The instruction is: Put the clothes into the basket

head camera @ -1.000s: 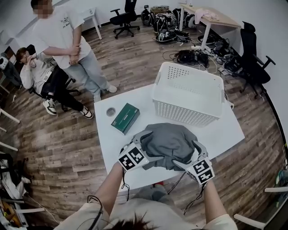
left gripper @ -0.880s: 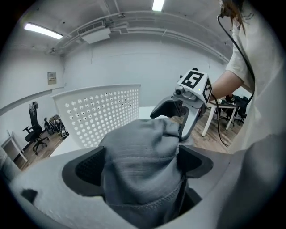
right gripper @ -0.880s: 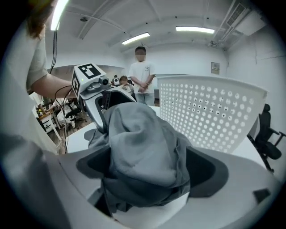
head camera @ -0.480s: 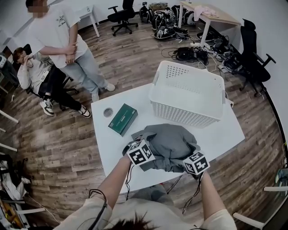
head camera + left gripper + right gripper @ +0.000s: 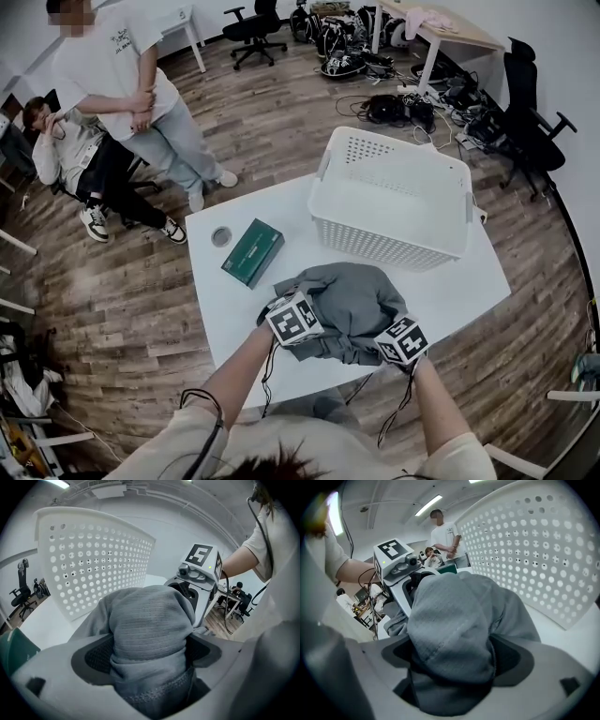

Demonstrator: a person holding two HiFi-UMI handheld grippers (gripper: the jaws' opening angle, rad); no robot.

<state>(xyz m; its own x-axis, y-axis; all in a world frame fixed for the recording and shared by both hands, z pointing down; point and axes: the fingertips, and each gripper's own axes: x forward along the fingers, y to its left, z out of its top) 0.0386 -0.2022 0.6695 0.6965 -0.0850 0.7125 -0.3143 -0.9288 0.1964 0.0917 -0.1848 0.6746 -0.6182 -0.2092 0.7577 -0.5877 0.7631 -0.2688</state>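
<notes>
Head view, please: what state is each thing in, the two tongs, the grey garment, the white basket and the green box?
grey garment: bunched up, gripped at both ends.
left tongs: shut on the grey garment.
right tongs: shut on the grey garment.
white basket: upright, nothing in it.
green box: closed, lying flat on the table.

Pale sleeves (image 5: 169, 455), black cables (image 5: 269, 361), and grey left gripper (image 5: 150, 654) and right gripper (image 5: 454, 658) with black-and-white marker cubes (image 5: 295, 319).
</notes>
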